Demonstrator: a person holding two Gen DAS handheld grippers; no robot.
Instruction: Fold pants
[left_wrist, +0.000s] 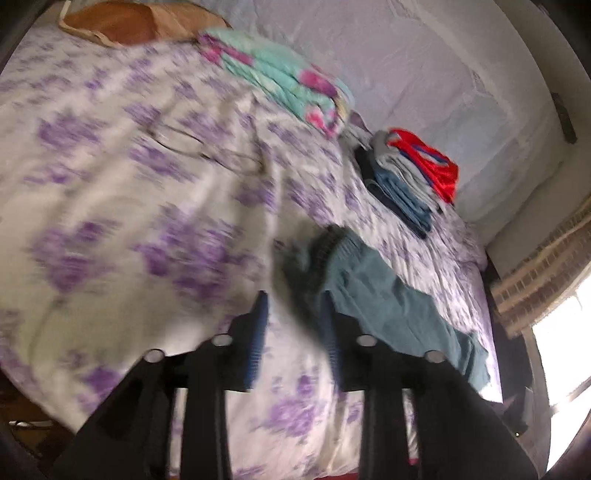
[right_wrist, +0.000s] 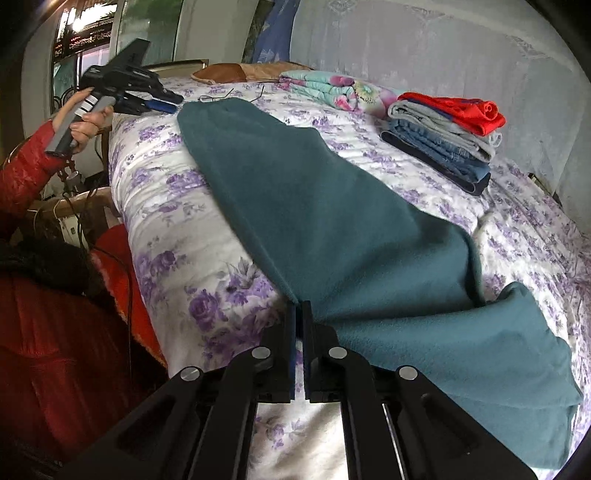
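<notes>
Blur smears the left view; left tongs (left_wrist: 293, 317) gape empty beside teal pants (right_wrist: 332, 229), whose bed-edge hem right tongs (right_wrist: 300, 314) pinch.

Clothes stack (right_wrist: 443, 144) beyond open bedspread (right_wrist: 159, 236)

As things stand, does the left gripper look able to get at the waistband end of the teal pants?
Probably yes: the left gripper is open and empty, the pants lie right beside it, nothing between.
</notes>
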